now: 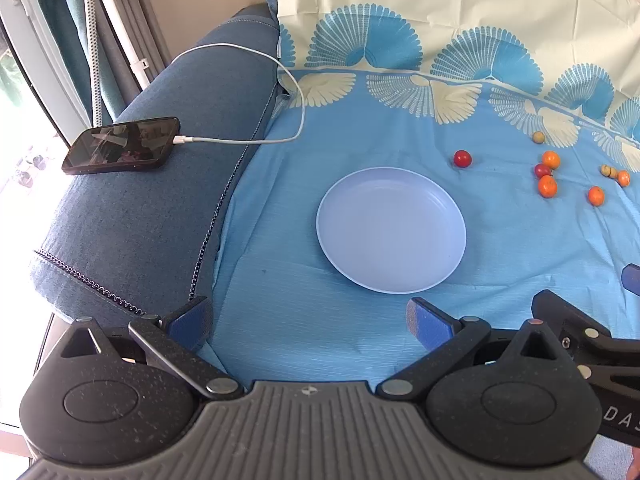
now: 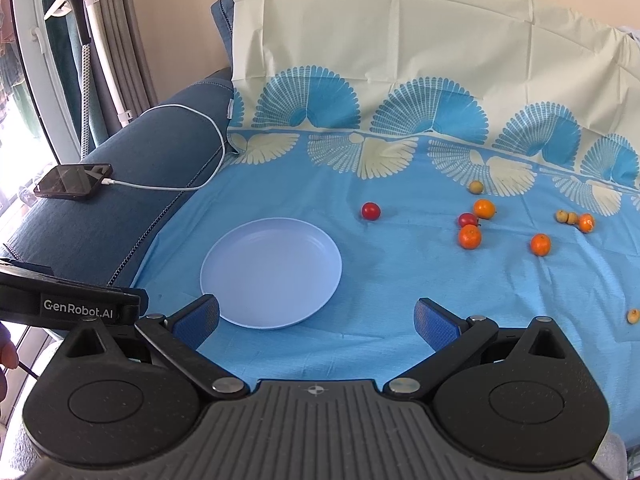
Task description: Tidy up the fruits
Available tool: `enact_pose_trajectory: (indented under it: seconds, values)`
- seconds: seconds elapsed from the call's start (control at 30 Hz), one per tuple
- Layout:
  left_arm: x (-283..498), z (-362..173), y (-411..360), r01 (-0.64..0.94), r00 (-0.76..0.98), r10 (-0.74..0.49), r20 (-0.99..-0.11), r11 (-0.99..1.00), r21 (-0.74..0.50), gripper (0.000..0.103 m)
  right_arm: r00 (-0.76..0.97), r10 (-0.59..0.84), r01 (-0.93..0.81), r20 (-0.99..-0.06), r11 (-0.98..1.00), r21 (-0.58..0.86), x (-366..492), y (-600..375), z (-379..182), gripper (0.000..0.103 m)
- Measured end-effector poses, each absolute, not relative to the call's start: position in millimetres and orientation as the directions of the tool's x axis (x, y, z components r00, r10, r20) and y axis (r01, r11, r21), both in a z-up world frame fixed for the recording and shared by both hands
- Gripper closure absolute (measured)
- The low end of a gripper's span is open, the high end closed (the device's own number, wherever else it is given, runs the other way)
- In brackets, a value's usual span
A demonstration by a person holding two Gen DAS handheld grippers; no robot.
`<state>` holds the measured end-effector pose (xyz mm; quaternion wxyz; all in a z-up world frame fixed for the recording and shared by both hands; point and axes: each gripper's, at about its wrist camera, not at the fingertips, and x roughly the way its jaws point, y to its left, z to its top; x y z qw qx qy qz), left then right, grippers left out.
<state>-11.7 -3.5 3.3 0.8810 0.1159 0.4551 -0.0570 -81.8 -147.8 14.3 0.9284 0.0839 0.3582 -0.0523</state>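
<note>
An empty pale blue plate (image 1: 391,230) (image 2: 271,273) lies on the blue cloth. Beyond it to the right are scattered small fruits: a lone red one (image 1: 462,158) (image 2: 371,211), several oranges such as (image 1: 547,186) (image 2: 469,237), a second red fruit (image 1: 542,170) (image 2: 467,219) and small tan fruits (image 1: 538,137) (image 2: 476,187). My left gripper (image 1: 310,318) is open and empty, near the plate's front edge. My right gripper (image 2: 316,316) is open and empty, just right of the plate's near rim.
A phone (image 1: 122,145) (image 2: 73,181) on a white charging cable (image 1: 256,141) rests on the blue sofa arm (image 1: 152,208) at left. The patterned cloth (image 2: 400,60) climbs the sofa back behind. One tan fruit (image 2: 633,315) lies at the far right.
</note>
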Motion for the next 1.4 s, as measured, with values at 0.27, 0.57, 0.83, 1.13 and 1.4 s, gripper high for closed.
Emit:
enact_pose_trajectory:
  seconds: [0.27,0.57,0.83,1.13,1.4]
  values:
    - [-10.4,0.5,-6.9,0.213,0.572,0.012,-0.82,0.964,0.162,0.0,0.73,-0.028,0.16,-0.683,0.978,0.131,-79.3,-148.8,10.3,0.0]
    - [-5.1,-1.6,-14.7,0.22,0.565,0.023,-0.825,0.959,0.177,0.0,0.736,-0.028,0.18,-0.676,0.971,0.155,-79.8,-156.9,6.4,0.0]
    - [-1.2,-6.4,-41.1,0.252,0.556,0.023,-0.831,0.948,0.195,0.0,0.749,-0.053,0.225,-0.661,0.958,0.179,-80.5,-181.8,3.9,0.0]
    - [9.2,-16.5,-92.8,0.326,0.549,-0.012,-0.836,0.924,0.201,0.0,0.747,-0.144,0.342,-0.649,0.92,0.19,-88.2,-234.3,-10.3,0.0]
    - [52.4,-31.7,-162.9,0.382,0.521,-0.118,-0.845,0.918,0.108,0.0,0.685,-0.343,0.554,-0.642,0.818,0.154,-107.0,-326.7,-30.5,0.0]
